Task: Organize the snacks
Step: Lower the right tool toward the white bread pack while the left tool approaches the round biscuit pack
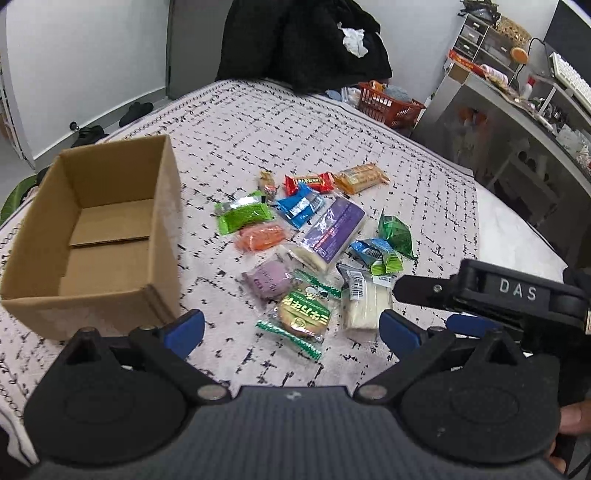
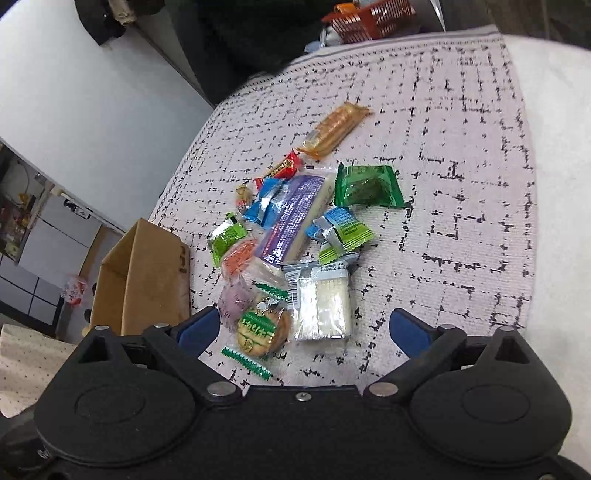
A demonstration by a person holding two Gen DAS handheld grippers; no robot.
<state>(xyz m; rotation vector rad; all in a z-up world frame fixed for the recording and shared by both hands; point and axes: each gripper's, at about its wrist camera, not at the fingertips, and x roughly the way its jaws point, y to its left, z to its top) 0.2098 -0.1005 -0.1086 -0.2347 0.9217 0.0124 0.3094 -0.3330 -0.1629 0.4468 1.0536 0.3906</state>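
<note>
An open, empty cardboard box [image 1: 96, 229] stands on the patterned cloth at the left; its side shows in the right wrist view [image 2: 147, 280]. Several wrapped snacks lie in a loose pile to its right: a round cookie in a green-trimmed wrapper [image 1: 301, 314] [image 2: 260, 328], a white wafer pack [image 1: 364, 301] [image 2: 325, 306], a long purple pack [image 1: 332, 229] [image 2: 291, 221], a dark green pouch [image 1: 395, 230] [image 2: 367, 186] and an orange cracker pack [image 1: 360, 177] [image 2: 334, 129]. My left gripper [image 1: 291, 330] is open above the cookie. My right gripper [image 2: 303, 328] is open just short of the wafer pack and cookie, and also shows in the left wrist view [image 1: 436, 306].
A red basket [image 1: 389, 103] [image 2: 371, 18] sits at the cloth's far edge beside a dark heap of clothing [image 1: 303, 44]. A grey desk with clutter [image 1: 517, 103] stands to the right. Bare cloth [image 2: 461, 184] lies right of the pile.
</note>
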